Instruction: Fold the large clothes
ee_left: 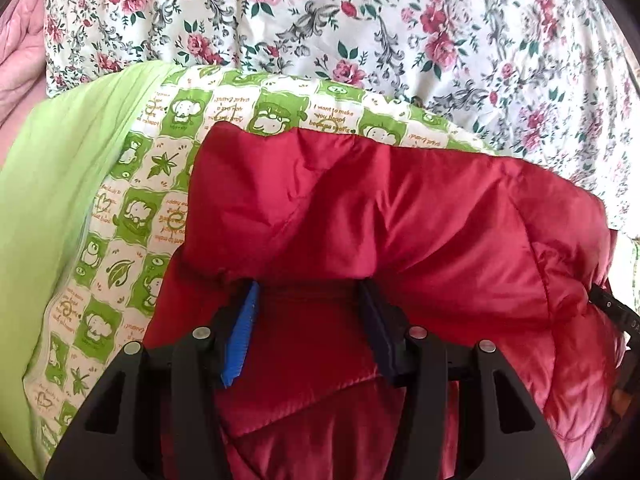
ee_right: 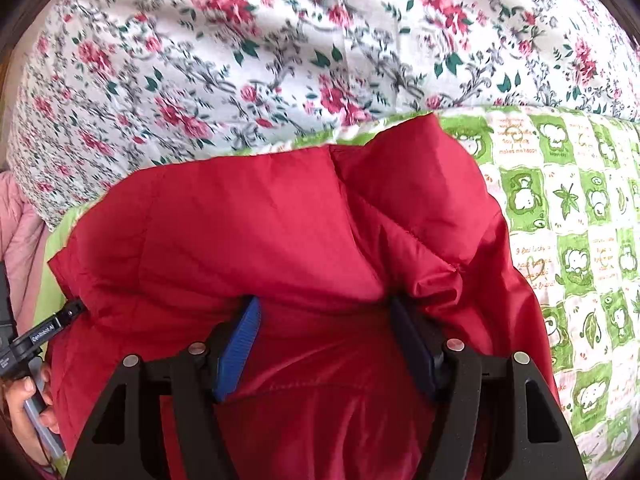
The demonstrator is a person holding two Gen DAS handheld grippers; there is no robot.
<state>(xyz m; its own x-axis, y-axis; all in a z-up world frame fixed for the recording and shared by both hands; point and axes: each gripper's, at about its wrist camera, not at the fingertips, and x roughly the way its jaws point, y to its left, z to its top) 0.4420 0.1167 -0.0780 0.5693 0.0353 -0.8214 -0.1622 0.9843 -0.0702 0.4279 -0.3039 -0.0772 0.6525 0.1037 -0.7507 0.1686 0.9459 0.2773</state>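
Left wrist view is showing the biggest surface first: a floral bedcover (ee_left: 360, 28) is filling the whole upper part, from 9 o'clock over 12 to 3 o'clock. Below it a green checked quilt (ee_left: 132, 216) with small cartoon animals is lying, and its plain green edge (ee_left: 52, 208) is running along the 9 o'clock side. At 10 o'clock a pink padded cloth (ee_left: 20, 52) is showing at the rim.

On the quilt the red padded jacket (ee_left: 380, 216) is lying, puffed and folded over, and it is covering the centre and the 4 to 6 o'clock part. Its top edge is reaching almost to the border between the quilt and the bedcover. To the left of the jacket, toward 8 o'clock, the quilt is staying bare, so open room is there.

In the right wrist view the jacket (ee_right: 248, 232) is again sitting in the centre, and the bare quilt (ee_right: 572, 240) is lying open at 3 o'clock.

The left gripper (ee_left: 308, 292) is clamping a thick bunch of red fabric between its pads. The right gripper (ee_right: 324, 308) is doing the same on its own bunch. At 8 o'clock of the right view, the person's hand (ee_right: 28, 404) is holding the handle of the other tool.
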